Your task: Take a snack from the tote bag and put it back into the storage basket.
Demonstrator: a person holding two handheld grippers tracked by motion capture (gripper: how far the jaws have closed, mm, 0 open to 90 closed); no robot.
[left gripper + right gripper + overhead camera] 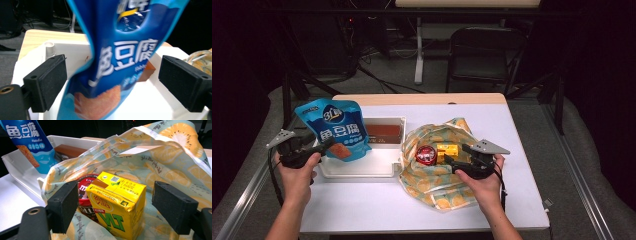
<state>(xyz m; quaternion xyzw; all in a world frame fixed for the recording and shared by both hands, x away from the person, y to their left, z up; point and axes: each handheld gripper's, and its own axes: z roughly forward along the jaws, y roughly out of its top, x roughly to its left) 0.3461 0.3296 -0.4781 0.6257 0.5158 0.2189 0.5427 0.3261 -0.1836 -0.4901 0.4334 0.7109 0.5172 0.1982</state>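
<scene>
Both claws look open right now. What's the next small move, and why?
Probably close the right claw on the yellow drink carton: the carton stands between its open pads inside the fruit-print bag. The left claw has just been opening, pads clear of the blue snack pouch standing in the white tray.

The snack pouch (335, 128) is bright blue with white lettering and an orange-red patch low on its front, and it stands in a white tray (357, 167) beside a brown box (383, 132). The cloth bag (437, 187) is pale teal patterned with yellow-orange citrus slices. Inside it lie a yellow drink carton (117, 205) with green lettering and a red and black tin (426, 154).
</scene>
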